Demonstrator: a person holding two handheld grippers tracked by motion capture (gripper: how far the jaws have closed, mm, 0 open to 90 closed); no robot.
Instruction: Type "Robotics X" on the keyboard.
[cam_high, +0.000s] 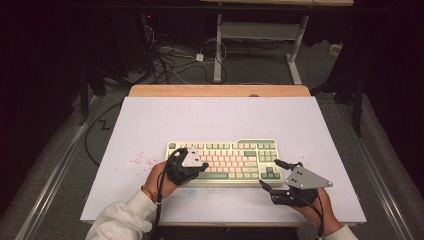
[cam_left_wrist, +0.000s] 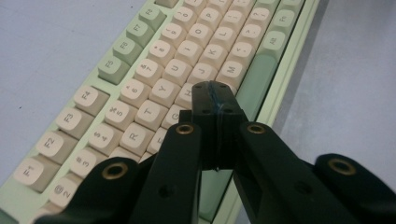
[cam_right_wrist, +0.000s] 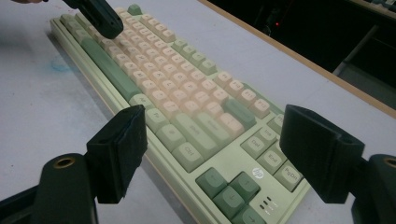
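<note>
Looking down from the high view, a pale green keyboard (cam_high: 224, 162) with cream and green keys lay flat near the front of the white surface (cam_high: 210, 120), its long side running across. The left gripper (cam_high: 199, 167) hovered over the keyboard's left half, its black jaws pressed together and pointing toward the middle keys, with the person's left hand (cam_high: 160, 180) and a light sleeve (cam_high: 120, 220) behind it. The right gripper (cam_high: 270, 176) sat just off the keyboard's right front corner, its jaws spread wide, one tip near the arrow keys and the other out over bare surface. A faint pink stain (cam_high: 137, 161) marked the surface left of the keyboard.

From the left gripper view, the left gripper (cam_left_wrist: 216, 93) showed its two jaws closed flat against each other with nothing between them. The tip stood over the letter rows, close to the keys beside the M and above the green space bar (cam_left_wrist: 254, 84); whether it touched a key could not be told.

From the right gripper view, the right gripper (cam_right_wrist: 210, 140) held its jaws well apart and empty, framing the keyboard's (cam_right_wrist: 187, 107) right end, with the arrow keys (cam_right_wrist: 229, 189) low between them. The left gripper (cam_right_wrist: 95, 16) appeared farther off over the far end of the keyboard.
</note>
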